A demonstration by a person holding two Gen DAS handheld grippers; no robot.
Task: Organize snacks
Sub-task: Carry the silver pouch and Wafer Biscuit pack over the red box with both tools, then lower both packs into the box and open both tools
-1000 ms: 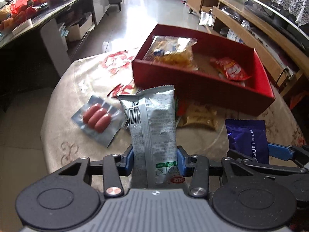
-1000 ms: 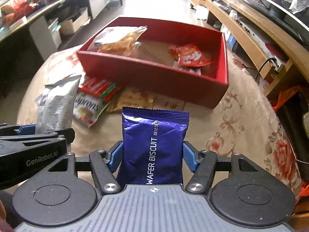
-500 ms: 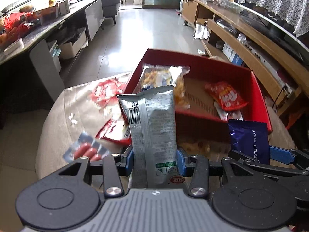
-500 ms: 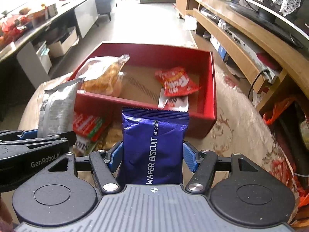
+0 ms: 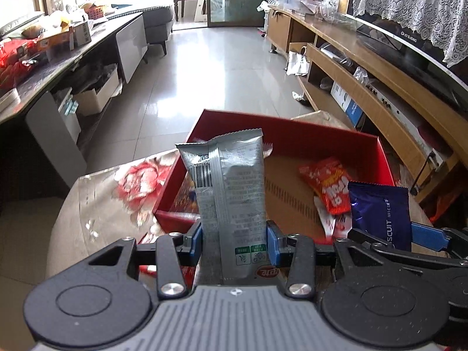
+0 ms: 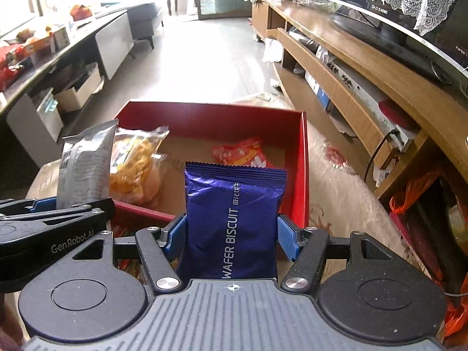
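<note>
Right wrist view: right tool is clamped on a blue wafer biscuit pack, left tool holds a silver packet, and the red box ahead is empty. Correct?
Not quite. The red box is not empty: the right wrist view shows a yellow snack bag and a red-orange packet inside it. The rest holds: the right tool is clamped on the blue wafer biscuit pack, and the left tool holds the silver packet.

round table [image 5: 96, 204] in a floral cloth, red box [image 5: 292, 134] on top
</note>
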